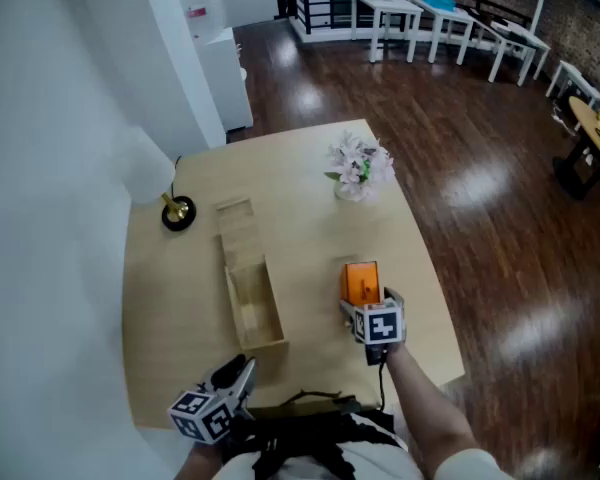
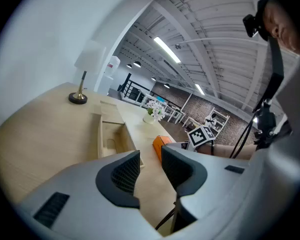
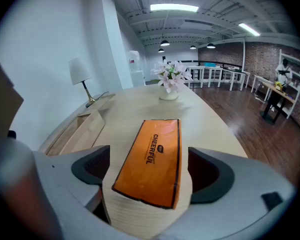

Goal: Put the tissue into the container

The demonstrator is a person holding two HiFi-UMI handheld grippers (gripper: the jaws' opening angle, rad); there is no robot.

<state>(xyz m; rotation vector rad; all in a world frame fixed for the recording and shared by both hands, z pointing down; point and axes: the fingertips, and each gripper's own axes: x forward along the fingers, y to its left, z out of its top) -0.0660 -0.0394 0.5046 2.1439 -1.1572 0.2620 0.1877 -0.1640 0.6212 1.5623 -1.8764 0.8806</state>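
The tissue is an orange pack (image 1: 360, 281) lying flat on the light wooden table (image 1: 170, 308), right of centre. My right gripper (image 1: 363, 298) hangs over its near end. In the right gripper view the pack (image 3: 150, 154) lies between the open jaws of the right gripper (image 3: 149, 173), with a strip of table showing on each side. The container is a long, open wooden box (image 1: 229, 303) left of the pack, with nothing visible inside. My left gripper (image 1: 238, 373) sits near the table's front edge. The left gripper (image 2: 150, 166) stands slightly open with nothing between its pads.
A small vase of pale flowers (image 1: 358, 168) stands at the table's far right. A lamp with a brass base (image 1: 177, 211) and white shade is at the far left by the wall. Dark wood floor surrounds the table.
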